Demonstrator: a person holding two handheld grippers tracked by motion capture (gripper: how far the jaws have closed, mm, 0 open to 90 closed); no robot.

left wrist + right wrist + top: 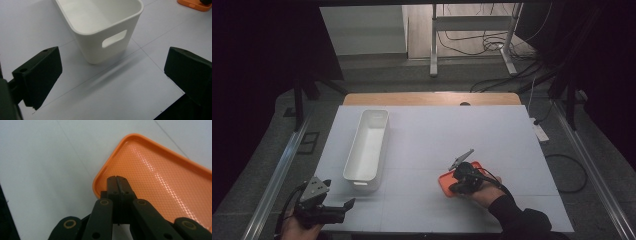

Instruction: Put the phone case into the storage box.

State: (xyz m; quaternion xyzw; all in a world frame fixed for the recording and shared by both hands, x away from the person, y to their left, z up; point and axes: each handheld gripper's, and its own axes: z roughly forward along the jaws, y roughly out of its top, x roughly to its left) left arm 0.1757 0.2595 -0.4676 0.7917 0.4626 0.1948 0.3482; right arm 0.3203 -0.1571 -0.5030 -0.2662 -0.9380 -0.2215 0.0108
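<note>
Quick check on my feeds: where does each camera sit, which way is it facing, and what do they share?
High view: above the person's side, looking forward and down on the table; both hands show.
Left gripper view: rides the open left claw, facing the white bin.
Right gripper view: rides the shut right claw, over the orange tray.
Shared: bin and tray appear in the high and left gripper views.

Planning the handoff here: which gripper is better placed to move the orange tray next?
The right gripper. Its shut jaws sit at the near edge of the orange tray. The left gripper hangs open at the table's near left corner, facing the white bin, well away from the tray.
</note>
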